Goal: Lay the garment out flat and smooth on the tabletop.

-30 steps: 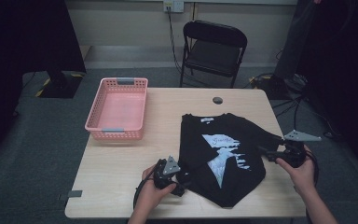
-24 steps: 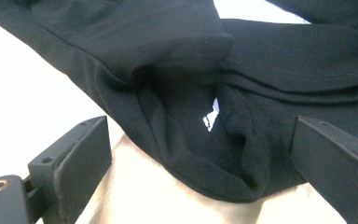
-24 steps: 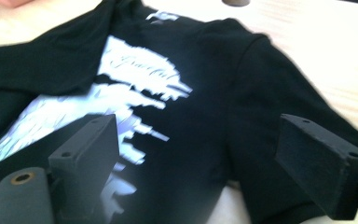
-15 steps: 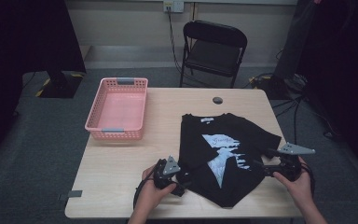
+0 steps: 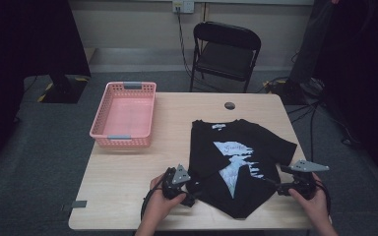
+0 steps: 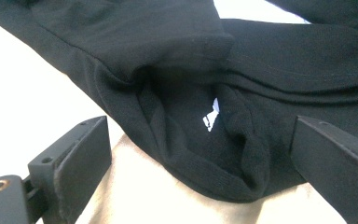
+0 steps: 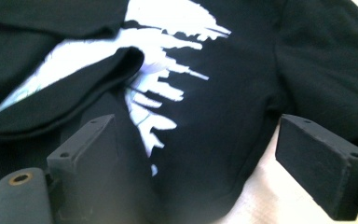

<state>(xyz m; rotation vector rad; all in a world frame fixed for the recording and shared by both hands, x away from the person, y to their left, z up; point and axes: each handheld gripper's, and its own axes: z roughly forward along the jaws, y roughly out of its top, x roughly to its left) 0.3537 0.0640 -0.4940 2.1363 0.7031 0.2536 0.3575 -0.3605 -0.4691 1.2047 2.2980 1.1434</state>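
We see a black T-shirt (image 5: 236, 162) with a pale blue-white print lying on the right half of a light wooden bench (image 5: 128, 196), its collar toward the far side and its hem near the person. It looks only partly folded: the left side seems to have been turned in toward the middle, the right sleeve lies spread toward the right edge, and the lower part is rumpled, so we judge most of the folding is left to do. The left claw (image 5: 189, 189) sits at the near left edge of the shirt, its jaws wide apart around a bunched fold of cloth without pinching it. The right claw (image 5: 280, 183) rests at the shirt's near right edge, jaws also wide, cloth between them but not gripped. A pink basket (image 5: 125, 115) stands to the far left, well apart. Compared with a second ago, the right claw has moved nearer and lower along the shirt's right side; the left has barely shifted.
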